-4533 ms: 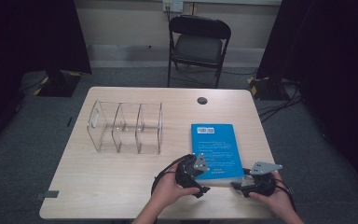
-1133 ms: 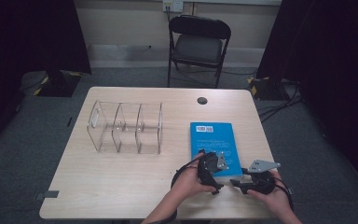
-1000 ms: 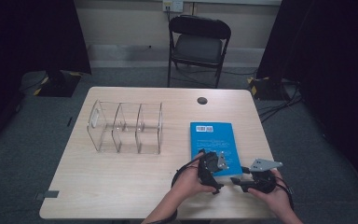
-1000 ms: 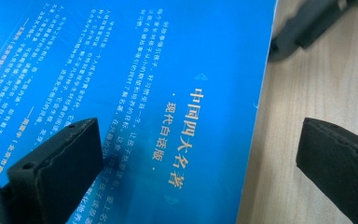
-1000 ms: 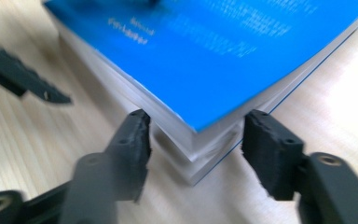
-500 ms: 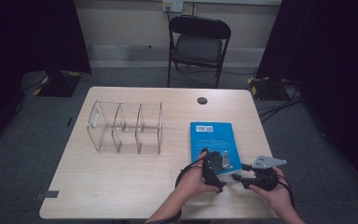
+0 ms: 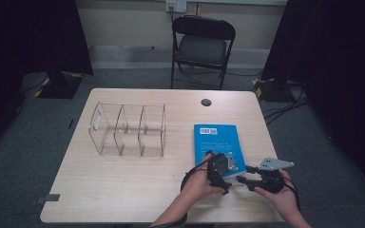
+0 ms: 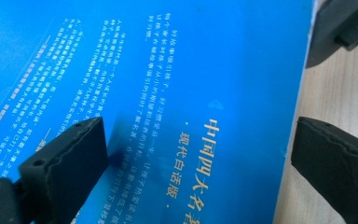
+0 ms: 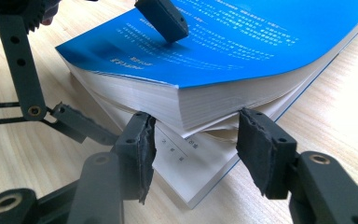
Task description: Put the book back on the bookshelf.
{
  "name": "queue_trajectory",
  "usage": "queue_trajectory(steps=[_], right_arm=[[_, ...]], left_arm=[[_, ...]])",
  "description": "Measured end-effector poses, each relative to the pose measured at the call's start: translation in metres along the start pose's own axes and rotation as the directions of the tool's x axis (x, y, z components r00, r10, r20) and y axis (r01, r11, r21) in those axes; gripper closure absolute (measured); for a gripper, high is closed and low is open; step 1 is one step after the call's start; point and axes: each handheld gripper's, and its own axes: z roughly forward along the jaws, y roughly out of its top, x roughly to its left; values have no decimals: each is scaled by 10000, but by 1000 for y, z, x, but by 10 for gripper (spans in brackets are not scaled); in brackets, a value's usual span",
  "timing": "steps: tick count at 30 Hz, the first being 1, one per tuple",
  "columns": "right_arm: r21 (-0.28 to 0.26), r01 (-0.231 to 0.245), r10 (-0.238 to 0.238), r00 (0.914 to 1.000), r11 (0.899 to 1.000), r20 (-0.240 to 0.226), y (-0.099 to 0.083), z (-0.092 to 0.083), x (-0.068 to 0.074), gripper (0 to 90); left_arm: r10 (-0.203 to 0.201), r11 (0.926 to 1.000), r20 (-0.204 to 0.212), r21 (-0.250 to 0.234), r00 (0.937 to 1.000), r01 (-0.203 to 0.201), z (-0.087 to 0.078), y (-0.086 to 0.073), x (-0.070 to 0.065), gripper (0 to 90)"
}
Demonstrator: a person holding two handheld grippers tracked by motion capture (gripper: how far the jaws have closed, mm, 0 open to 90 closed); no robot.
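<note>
Book: a blue book (image 7: 216, 141) lies flat at the near right of the table (image 7: 123, 190), barcode end far from the person, near corner lifted off the pages beneath.
Left gripper: the left gripper (image 7: 220, 167) sits over the book's near end, held from the near side by the left hand (image 7: 197, 183); in its own view the jaws stand wide, one pad low over the cover (image 8: 168, 93), the other beyond the book's edge above bare wood. Jaws have just eased inward a little; they clench nothing.
Right gripper: the right gripper (image 7: 247, 179), in the right hand (image 7: 278, 190), points left at the book's near right corner. In its own view the pads straddle the page block (image 9: 223, 105) where the upper pages curl up from the lower ones; the jaws are released, gaps showing on both sides.
Left pad, seen from the right: one black pad (image 9: 162, 18) rests on the raised cover near its far edge.
Rack: a clear divider rack (image 7: 128, 129) stands at the left middle of the table, well apart from the book.
Beyond: a black disc (image 7: 206, 102) lies near the far edge; a folding chair (image 7: 202, 45) stands behind the table.
</note>
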Motion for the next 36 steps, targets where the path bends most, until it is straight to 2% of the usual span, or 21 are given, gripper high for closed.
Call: queue_trajectory(steps=[7, 11, 16, 25, 29, 30, 31, 32, 36], right_arm=[[-31, -213, 213, 9998, 9998, 11, 0, 0, 1, 470], [-52, -242, 242, 9997, 9997, 13, 0, 0, 1, 469], [-115, -251, 252, 9997, 9996, 69, 0, 0, 2, 469], [-44, -268, 268, 9996, 9996, -20, -1, 0, 0, 458], [70, -307, 309, 9989, 9995, -340, -3, 2, -1, 356], [283, -47, 54, 9997, 9996, -245, -3, 4, 2, 334], [283, -47, 54, 9997, 9996, -245, -3, 4, 2, 334], [413, 286, -281, 9995, 9987, -127, -4, 5, 5, 299], [575, 366, -363, 9993, 9977, -58, -5, 7, 5, 288]], left_arm=[[-141, 9992, 1, -369, 9999, 141, -5, -4, 6, 158], [67, 9997, -172, -240, 9998, -71, -3, -3, 5, 159], [-35, 9996, -324, -279, 9995, 26, -2, -2, 6, 168], [-57, 9998, -232, -217, 9997, 52, -2, -1, 7, 182], [36, 9999, -271, -166, 9996, -41, -2, 0, 6, 184], [92, 9999, -337, -115, 9994, -96, -2, 0, 6, 185], [76, 9999, -359, -102, 9993, -80, -2, 1, 5, 185], [120, 9999, -347, -78, 9993, -123, -2, 1, 6, 189], [0, 9998, -279, -190, 9996, -5, -3, -1, 7, 193]])
